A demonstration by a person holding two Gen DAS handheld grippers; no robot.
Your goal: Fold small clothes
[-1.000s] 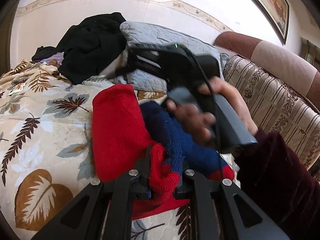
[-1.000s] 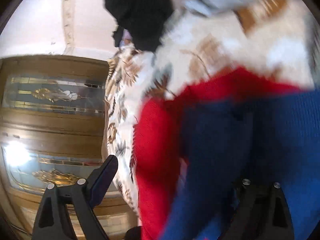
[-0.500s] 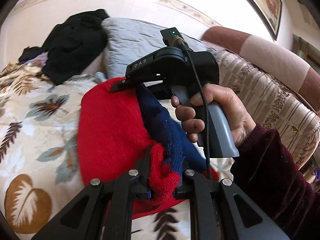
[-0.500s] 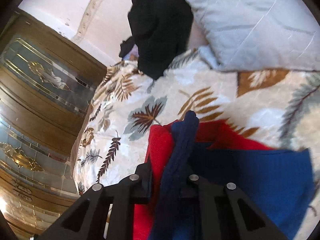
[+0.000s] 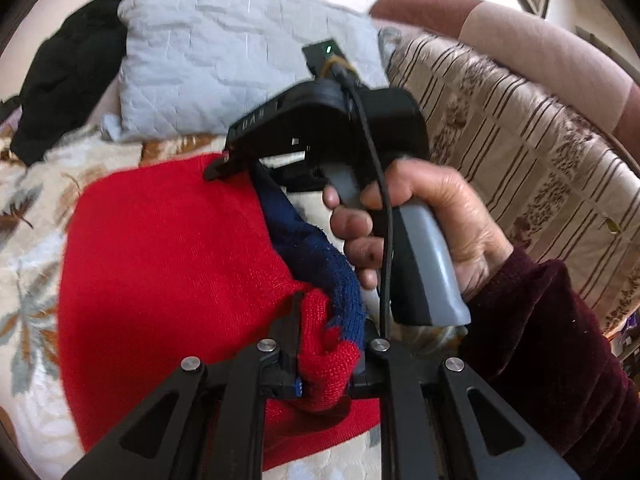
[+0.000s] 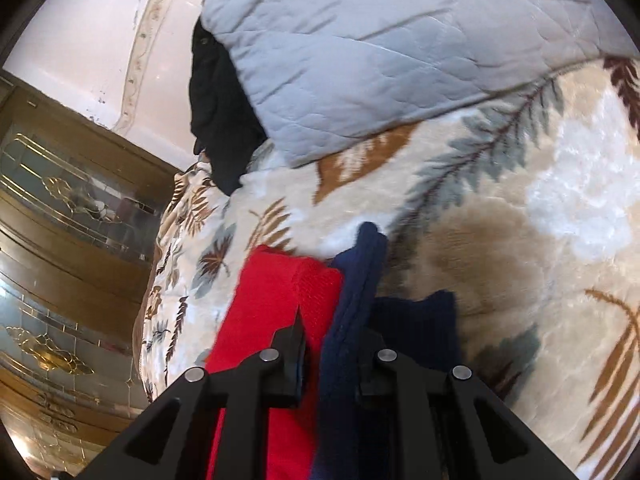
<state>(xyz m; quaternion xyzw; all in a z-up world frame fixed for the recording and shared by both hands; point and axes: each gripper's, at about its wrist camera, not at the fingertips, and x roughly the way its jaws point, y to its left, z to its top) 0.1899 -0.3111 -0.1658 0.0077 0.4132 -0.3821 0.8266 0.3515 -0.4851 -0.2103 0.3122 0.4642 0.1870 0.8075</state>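
A small red and navy knitted garment [image 5: 168,272] lies on the leaf-patterned blanket [image 5: 36,208]. My left gripper [image 5: 330,344] is shut on its near red and navy edge. My right gripper [image 6: 332,344] is shut on the far edge of the same garment [image 6: 280,308], where red and navy meet. In the left wrist view the right gripper [image 5: 240,164] is held in a hand above the garment's far end, and the navy strip [image 5: 312,256] stretches between the two grippers.
A grey quilted pillow [image 5: 224,60] and a black garment pile [image 5: 68,72] lie at the back. A striped sofa back [image 5: 520,152] runs on the right. A wooden cabinet with glass doors [image 6: 60,240] stands beyond the blanket.
The right gripper closed on the garment's far edge and lifted it; both grippers have moved slightly toward the pillow, pulling the edge taut.
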